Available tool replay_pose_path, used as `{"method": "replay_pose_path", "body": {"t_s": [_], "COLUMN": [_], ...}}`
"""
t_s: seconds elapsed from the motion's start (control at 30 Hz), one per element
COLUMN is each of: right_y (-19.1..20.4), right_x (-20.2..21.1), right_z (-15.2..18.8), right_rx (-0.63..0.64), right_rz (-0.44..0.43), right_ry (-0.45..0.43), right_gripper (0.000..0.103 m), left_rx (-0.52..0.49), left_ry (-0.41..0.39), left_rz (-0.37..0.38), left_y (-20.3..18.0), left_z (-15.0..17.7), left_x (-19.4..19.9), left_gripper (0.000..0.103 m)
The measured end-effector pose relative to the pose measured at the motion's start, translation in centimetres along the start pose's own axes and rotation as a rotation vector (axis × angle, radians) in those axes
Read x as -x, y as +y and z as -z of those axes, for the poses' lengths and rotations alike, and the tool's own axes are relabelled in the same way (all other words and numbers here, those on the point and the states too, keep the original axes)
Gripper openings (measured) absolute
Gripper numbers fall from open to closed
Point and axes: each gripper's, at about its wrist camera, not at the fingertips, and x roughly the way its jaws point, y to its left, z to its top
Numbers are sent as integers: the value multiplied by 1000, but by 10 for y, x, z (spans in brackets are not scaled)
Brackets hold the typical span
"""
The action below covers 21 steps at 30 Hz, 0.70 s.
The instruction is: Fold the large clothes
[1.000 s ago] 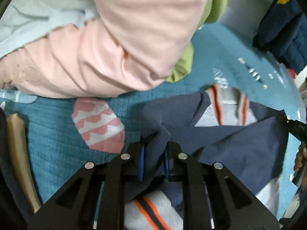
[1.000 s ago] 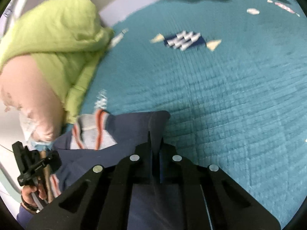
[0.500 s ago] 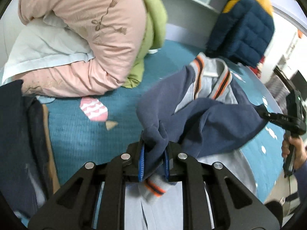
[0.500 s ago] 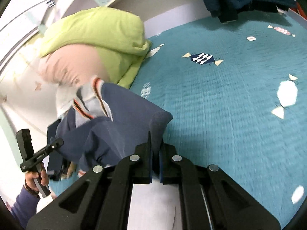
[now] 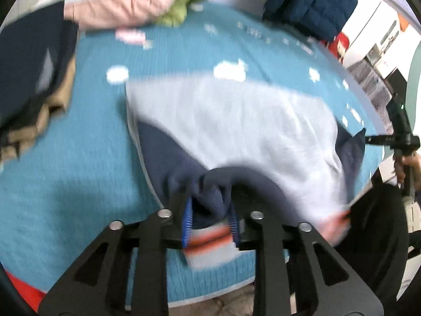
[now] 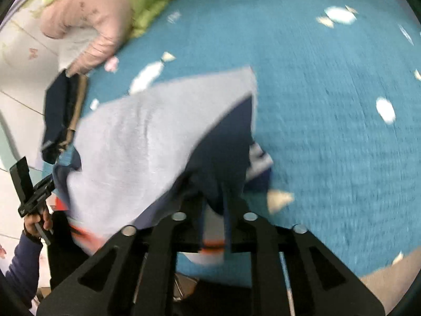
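Observation:
A grey and navy sweatshirt (image 5: pixel 236 121) with orange-striped cuffs lies spread on the teal bedspread (image 5: pixel 65 184); it also shows in the right wrist view (image 6: pixel 136 142). My left gripper (image 5: pixel 210 218) is shut on a navy sleeve with a striped cuff (image 5: pixel 208 247) hanging below the fingers. My right gripper (image 6: pixel 214 221) is shut on navy fabric of the same sweatshirt near the bed's front edge. The right gripper also shows in the left wrist view (image 5: pixel 394 139) at the far right, and the left gripper in the right wrist view (image 6: pixel 31 194) at the far left. Both views are motion-blurred.
A pink and green bundle of bedding (image 5: pixel 136 2) lies at the bed's far side, also in the right wrist view (image 6: pixel 105 18). Dark and tan clothes (image 5: pixel 34 84) are stacked at the left. A navy puffer jacket (image 5: pixel 310 2) sits at the back right.
Both grippers have pulled back toward the bed's front edge with the sweatshirt. The garment, bunched and lifted before, now lies spread out with its grey side up.

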Motion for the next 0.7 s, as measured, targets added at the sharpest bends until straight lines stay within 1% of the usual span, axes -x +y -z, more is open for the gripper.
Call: {"method": "replay_pose_path", "body": {"t_s": [0.03, 0.07, 0.1, 0.13, 0.17, 0.23, 0.3, 0.33, 0.37, 0.43, 0.5, 0.53, 0.6, 0.67, 0.7], "right_y": [2, 4, 7, 8, 9, 8, 10, 12, 15, 20, 32, 39, 46, 45, 38], "right_x": [4, 8, 14, 20, 27, 42, 56, 62, 66, 70, 64, 58, 43, 23, 5], "right_z": [4, 6, 7, 12, 14, 16, 22, 23, 24, 22, 15, 11, 4, 0, 3], "right_rx": [5, 11, 13, 10, 3, -5, -4, -3, -4, -8, -14, -27, -65, -127, -180], "right_rz": [19, 31, 40, 44, 56, 80, 100, 92, 86, 71, 42, 35, 7, 35, 74], "right_ry": [-14, -17, -24, -36, -46, -74, -96, -114, -127, -153, -164, -173, -179, -172, -137], "right_gripper": [16, 17, 21, 23, 25, 29, 33, 33, 33, 34, 35, 35, 35, 34, 35], "left_rx": [-1, -5, -2, 13, 26, 47, 57, 60, 64, 94, 153, 176, 216, 221, 210], "left_ry": [8, 2, -4, -8, -12, -31, -49, -80, -111, -175, -222, -219, -162, -117, -99], "left_rz": [-32, -40, -37, -33, -30, -15, -21, -26, -34, -25, -18, -21, -62, -46, -37], "left_y": [-3, -3, -2, -1, 0, 2, 2, 3, 4, 7, 11, 12, 7, -6, -15], "left_z": [8, 12, 14, 15, 15, 16, 17, 17, 16, 9, -2, -8, -25, -35, -39], "left_x": [-2, -3, -1, 4, 8, 22, 38, 49, 58, 79, 86, 83, 64, 42, 31], "left_gripper": [25, 28, 30, 38, 43, 46, 55, 64, 70, 72, 73, 73, 73, 73, 73]}}
